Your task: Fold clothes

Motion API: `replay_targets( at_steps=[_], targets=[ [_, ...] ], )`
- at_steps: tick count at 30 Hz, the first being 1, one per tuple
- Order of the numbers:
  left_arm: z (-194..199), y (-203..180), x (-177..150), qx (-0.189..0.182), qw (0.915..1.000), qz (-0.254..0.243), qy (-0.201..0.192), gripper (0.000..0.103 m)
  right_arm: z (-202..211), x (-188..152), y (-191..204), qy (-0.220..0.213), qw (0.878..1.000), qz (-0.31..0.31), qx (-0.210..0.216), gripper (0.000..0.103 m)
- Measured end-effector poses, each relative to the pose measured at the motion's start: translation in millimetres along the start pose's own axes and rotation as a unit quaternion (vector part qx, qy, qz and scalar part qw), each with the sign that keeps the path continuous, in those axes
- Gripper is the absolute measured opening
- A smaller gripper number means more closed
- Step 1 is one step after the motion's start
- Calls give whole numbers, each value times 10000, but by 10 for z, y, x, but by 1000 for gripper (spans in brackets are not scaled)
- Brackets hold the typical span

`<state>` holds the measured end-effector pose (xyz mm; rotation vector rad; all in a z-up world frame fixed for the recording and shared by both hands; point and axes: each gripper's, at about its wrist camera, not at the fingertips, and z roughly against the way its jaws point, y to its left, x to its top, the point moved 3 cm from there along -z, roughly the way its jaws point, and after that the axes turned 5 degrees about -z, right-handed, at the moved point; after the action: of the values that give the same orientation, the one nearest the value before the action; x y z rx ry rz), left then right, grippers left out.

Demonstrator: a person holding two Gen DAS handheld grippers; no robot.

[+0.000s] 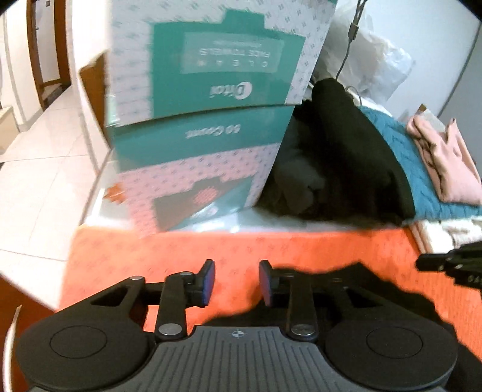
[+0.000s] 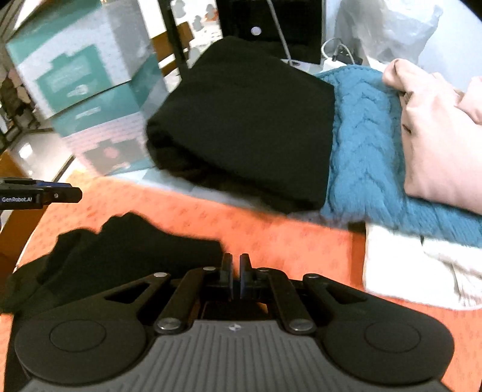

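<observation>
1. Black garment lies rumpled on the orange cloth, at our 9 o'clock.
2. Right gripper: jaws nearly shut, apparently pinching the garment's edge; we cannot confirm.
3. Left gripper: jaws apart, empty, likely poised for another edge.
4. Folded stack at 1 o'clock.

I see a teal and white box at twelve o'clock in my left view, its print upside down, and at ten o'clock in my right view. An orange cloth covers the table under it. A plastic bag sits at one o'clock. White floor tiles spread at nine o'clock.
</observation>
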<state>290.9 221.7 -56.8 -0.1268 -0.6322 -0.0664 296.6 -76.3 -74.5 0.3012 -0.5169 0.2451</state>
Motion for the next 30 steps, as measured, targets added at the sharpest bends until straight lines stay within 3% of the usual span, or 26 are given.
replay_targets(
  at_steps=[9, 16, 25, 30],
  targets=[
    [924, 172, -657, 232, 9996, 137, -34, 45, 725, -526, 365, -24, 9995, 87, 316, 24],
    [1607, 150, -1412, 624, 9979, 186, -29, 48, 944, -1104, 717, 168, 9980, 348, 492, 24],
    [2049, 393, -2397, 1179, 9918, 422, 260, 51, 1141, -1842, 1179, 419, 9939, 650, 790, 25],
    [2044, 667, -2786, 1340, 9901, 150, 392, 50, 1195, -2169, 1482, 498, 9943, 626, 705, 25]
  ],
)
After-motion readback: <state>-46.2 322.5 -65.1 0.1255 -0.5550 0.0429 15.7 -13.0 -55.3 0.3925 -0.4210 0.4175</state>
